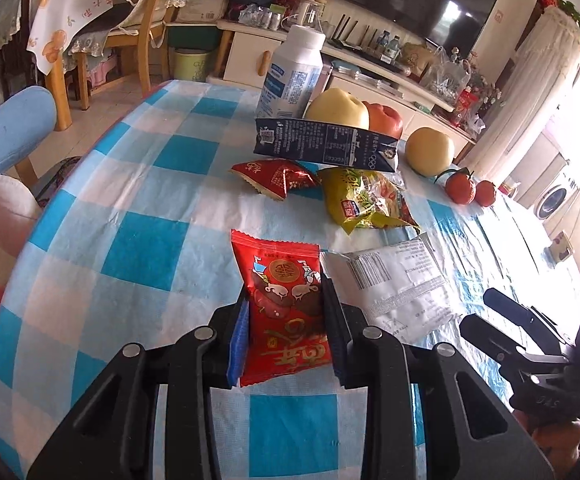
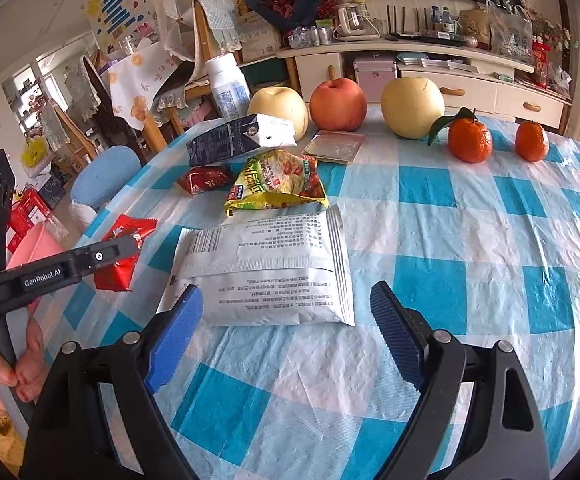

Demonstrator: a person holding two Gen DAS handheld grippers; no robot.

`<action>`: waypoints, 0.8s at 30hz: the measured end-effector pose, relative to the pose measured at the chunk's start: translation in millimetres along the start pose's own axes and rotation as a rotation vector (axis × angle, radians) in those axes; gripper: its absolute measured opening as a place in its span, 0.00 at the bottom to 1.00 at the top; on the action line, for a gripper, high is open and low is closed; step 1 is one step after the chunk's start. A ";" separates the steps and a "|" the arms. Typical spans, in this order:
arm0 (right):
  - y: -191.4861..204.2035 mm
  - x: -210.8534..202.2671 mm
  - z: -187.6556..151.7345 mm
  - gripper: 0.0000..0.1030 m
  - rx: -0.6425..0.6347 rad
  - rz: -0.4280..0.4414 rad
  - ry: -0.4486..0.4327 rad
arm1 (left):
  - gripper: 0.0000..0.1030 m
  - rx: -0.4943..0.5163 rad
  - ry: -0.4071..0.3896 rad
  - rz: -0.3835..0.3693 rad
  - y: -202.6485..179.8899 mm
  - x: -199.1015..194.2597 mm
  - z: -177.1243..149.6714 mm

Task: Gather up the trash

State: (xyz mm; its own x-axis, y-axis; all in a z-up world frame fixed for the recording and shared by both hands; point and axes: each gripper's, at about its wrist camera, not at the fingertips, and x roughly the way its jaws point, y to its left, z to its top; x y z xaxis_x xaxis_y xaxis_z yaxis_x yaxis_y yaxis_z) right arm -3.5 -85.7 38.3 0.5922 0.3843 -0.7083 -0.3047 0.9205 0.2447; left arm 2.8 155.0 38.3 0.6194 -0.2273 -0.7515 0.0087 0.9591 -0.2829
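Left wrist view, and the left gripper (image 1: 285, 312) is clamped tight on a red snack wrapper (image 1: 283, 308), pinched across its width so the crinkly foil stands up between the 2 blue ribbed pads, its upper end fanning out above the checked tablecloth (image 1: 149, 184). That side grip makes sense: a thin flat packet gives little to grab from above, so squeezing it at the edges bunches it into something holdable.

Over to the right wrist view: the right gripper (image 2: 285, 320) hangs with its jaws spread wide and nothing in them, lined up over the near end of a white flat pouch (image 2: 265, 264) printed with text and a barcode. It lies flat, slightly puffed, matte and creased. Looks like the next candidate, and wide jaws suit its breadth.

Further back, more rubbish waits: a crumpled yellow-green snack bag (image 2: 279, 184), glossy and wrinkled, a small dark red packet (image 2: 205, 180) just beside it, and a navy milk carton (image 2: 237, 136) tipped on its side, stiff card with sharp edges. A white plastic bottle (image 2: 229, 84) stands upright behind.

The fruit stays put, I'd say: 2 pale pears (image 2: 412, 106), 1 red apple (image 2: 338, 104), 2 mandarins (image 2: 470, 140), all smooth and round along the far edge.
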 end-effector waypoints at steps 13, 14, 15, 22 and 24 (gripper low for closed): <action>-33.2 38.2 69.1 0.59 0.024 -0.092 -0.039 | 0.33 -0.083 -0.037 -0.065 32.5 -16.4 12.3; -37.4 46.0 77.3 0.59 0.037 -0.098 -0.032 | 0.33 -0.088 -0.036 -0.066 33.8 -15.4 13.2; -40.6 52.8 83.9 0.59 0.048 -0.108 -0.028 | 0.33 -0.091 -0.035 -0.068 34.7 -14.6 13.0; -56.4 95.6 116.3 0.60 0.139 -0.140 0.009 | 0.33 -0.081 -0.026 -0.083 31.5 -11.6 13.0; -57.8 106.3 122.6 0.60 0.160 -0.128 0.027 | 0.33 -0.082 -0.024 -0.084 31.6 -10.5 13.5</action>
State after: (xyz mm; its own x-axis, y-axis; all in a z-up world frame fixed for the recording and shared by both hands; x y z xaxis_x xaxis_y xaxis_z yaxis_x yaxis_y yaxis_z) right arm 168.6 -89.4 30.0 0.5977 0.2633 -0.7572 -0.1048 0.9621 0.2519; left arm 7.1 190.0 45.3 0.6380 -0.3015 -0.7086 -0.0017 0.9196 -0.3929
